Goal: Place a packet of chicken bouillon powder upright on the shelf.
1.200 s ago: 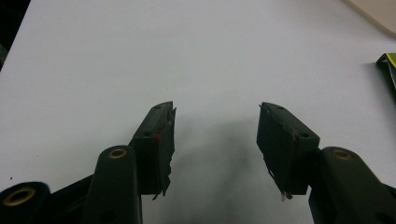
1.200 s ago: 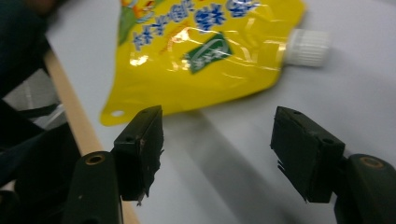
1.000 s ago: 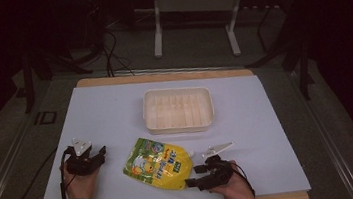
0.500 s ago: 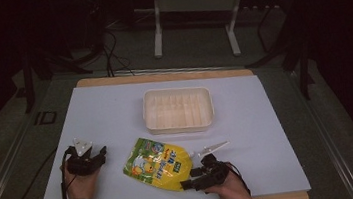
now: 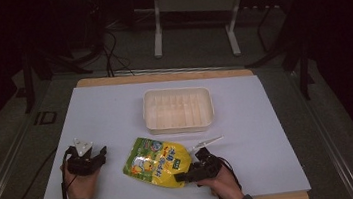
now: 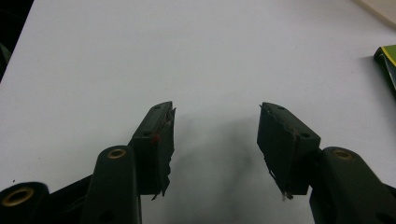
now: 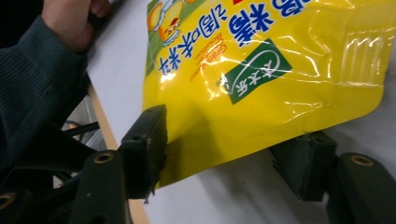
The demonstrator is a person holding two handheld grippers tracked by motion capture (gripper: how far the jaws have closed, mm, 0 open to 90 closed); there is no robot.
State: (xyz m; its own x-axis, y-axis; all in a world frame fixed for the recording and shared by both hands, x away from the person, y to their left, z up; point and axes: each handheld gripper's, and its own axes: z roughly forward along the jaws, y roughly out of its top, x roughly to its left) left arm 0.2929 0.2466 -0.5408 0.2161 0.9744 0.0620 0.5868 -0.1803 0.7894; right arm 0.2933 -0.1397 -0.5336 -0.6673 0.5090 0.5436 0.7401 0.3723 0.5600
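Two jaws of the right gripper (image 7: 224,154) stand apart around the near edge of the yellow pouch (image 7: 261,79): one jaw overlaps the pouch's corner on one side, the other lies under its edge on the other side, and nothing is pinched yet. In the high view the right gripper (image 5: 189,174) sits at the pouch's (image 5: 157,162) nearer right corner, with the pouch flat on the white mat (image 5: 269,134).

Outward from that gripper, a small white plastic piece (image 5: 208,141) lies just beyond it, near the pouch's far right corner. Farther ahead of both tools sits the clear plastic tray (image 5: 178,109), apparently holding nothing, well apart from the pouch.

The left gripper (image 6: 215,135) has its jaws wide apart over bare mat, holding nothing; the pouch's edge (image 6: 387,65) shows off to its right. From above, the left gripper (image 5: 101,155) rests beside the pouch, apart from it.

As a judgement, the work is at its start: the approach to the pouch is made, but the grasp is not closed. Closing, lifting and probably carrying the pouch to the tray all remain.
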